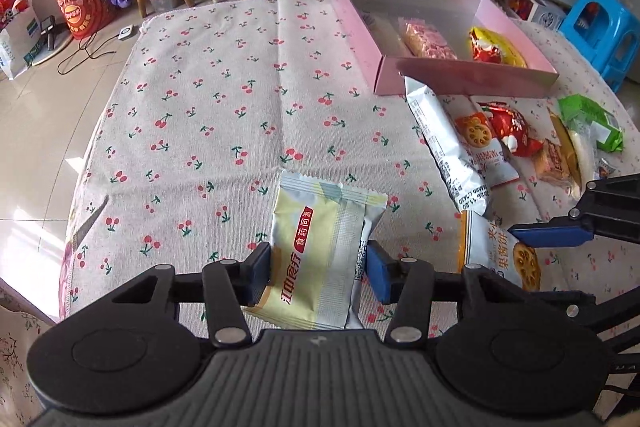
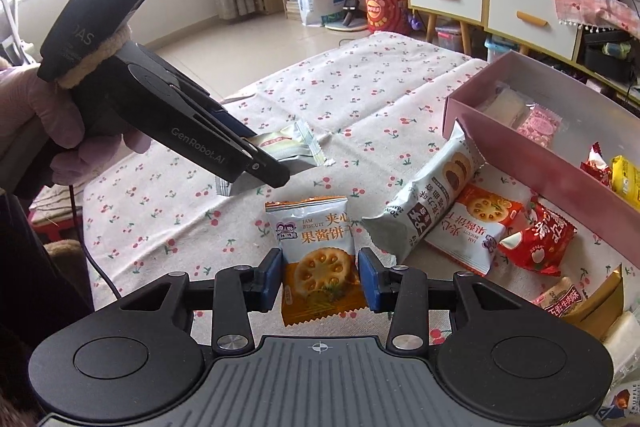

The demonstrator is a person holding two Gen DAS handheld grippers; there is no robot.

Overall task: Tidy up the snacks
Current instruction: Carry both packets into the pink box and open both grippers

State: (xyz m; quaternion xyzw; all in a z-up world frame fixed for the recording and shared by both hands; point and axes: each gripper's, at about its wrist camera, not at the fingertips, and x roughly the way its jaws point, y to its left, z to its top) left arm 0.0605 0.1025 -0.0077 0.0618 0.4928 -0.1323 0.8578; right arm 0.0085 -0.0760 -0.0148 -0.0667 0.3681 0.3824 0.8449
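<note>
With our left gripper (image 1: 318,263) clamping a yellow packet (image 1: 320,259) and our right gripper (image 2: 319,277) pinching a jam biscuit packet (image 2: 316,251), the pink box (image 2: 540,167) lay ahead to the right, nearer our right hand.

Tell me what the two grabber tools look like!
Each tool is black plastic with blue pads on its fingers, silver rivets and a ribbed grey base. The left tool says "GenRobot.AI" in pale letters, trails a black cable, and a pink-gloved hand grips it.
</note>
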